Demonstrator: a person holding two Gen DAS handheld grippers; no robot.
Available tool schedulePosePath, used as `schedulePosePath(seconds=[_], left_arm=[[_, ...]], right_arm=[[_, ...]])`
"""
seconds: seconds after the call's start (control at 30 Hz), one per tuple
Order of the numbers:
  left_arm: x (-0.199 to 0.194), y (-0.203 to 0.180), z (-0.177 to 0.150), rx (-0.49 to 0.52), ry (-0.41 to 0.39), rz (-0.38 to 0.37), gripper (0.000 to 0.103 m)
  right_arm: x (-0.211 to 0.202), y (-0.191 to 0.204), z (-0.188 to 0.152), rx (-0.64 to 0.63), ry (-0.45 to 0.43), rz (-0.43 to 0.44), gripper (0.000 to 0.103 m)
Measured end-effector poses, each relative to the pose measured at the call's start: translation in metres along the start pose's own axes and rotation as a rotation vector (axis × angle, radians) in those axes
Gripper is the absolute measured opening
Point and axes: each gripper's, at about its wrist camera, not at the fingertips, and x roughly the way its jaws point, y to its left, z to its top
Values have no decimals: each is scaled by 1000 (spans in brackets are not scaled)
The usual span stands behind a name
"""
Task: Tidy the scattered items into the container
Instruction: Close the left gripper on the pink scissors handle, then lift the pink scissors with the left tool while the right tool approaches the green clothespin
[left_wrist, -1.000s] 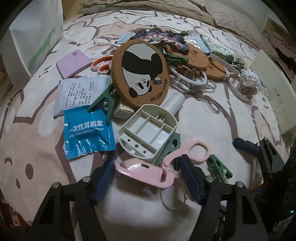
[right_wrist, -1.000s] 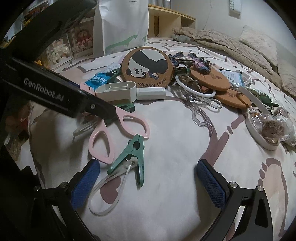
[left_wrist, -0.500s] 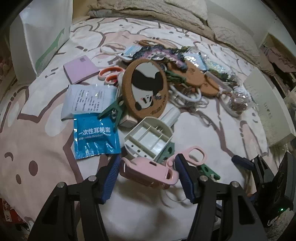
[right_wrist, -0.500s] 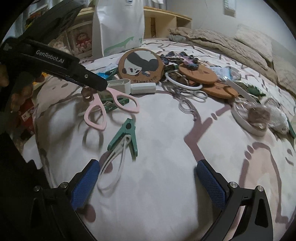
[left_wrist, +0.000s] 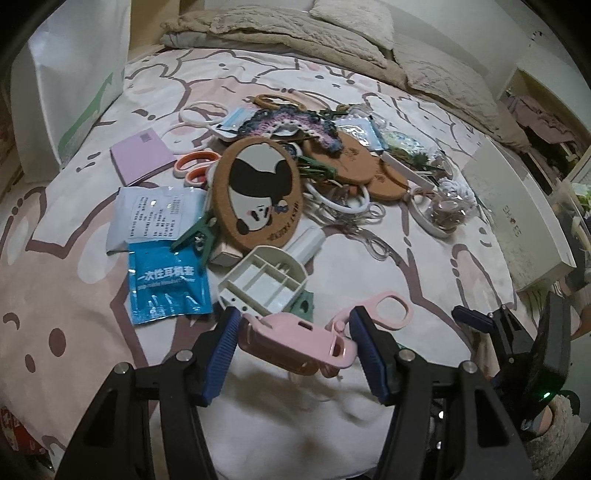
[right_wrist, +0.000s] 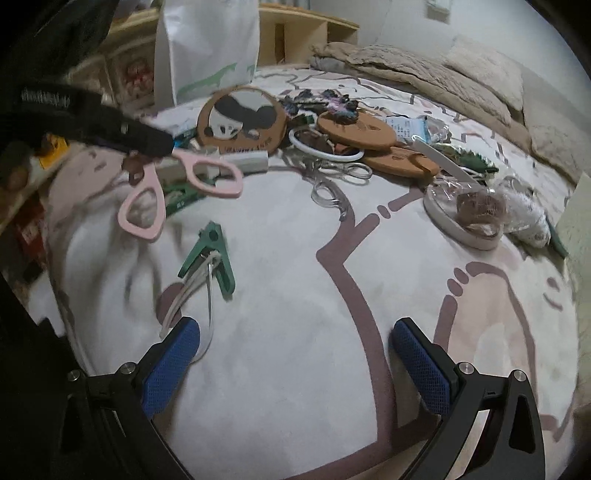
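Through my left wrist camera, my left tongs (left_wrist: 293, 338) are pinching the sheathed blade end of the pink scissors (left_wrist: 295, 338), whose long axis runs crosswise from pad to pad, handles poking out toward 2 o'clock, clear of the bed (left_wrist: 369, 273). The white box (left_wrist: 517, 221) at 2 o'clock by the bed's edge looks like the container, though I can't be sure; bare sheet lies between, with my right tongs (left_wrist: 476, 317) in the way at 3 o'clock. Through my right wrist camera, the right tongs (right_wrist: 291, 350) are spread and empty over bare sheet, a green clip (right_wrist: 212, 254) at 11 o'clock, the scissors hanging blurred beyond it.
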Motion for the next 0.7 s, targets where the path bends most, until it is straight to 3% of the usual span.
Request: schedulePosePath(seconds=[0.23, 0.7], left_arm=[[2, -9, -3, 25, 2, -9, 61], [3, -42, -8, 103, -33, -68, 61]], right_arm=[[-2, -5, -5, -71, 40, -38, 103], [-29, -58, -39, -133, 120, -61, 103]])
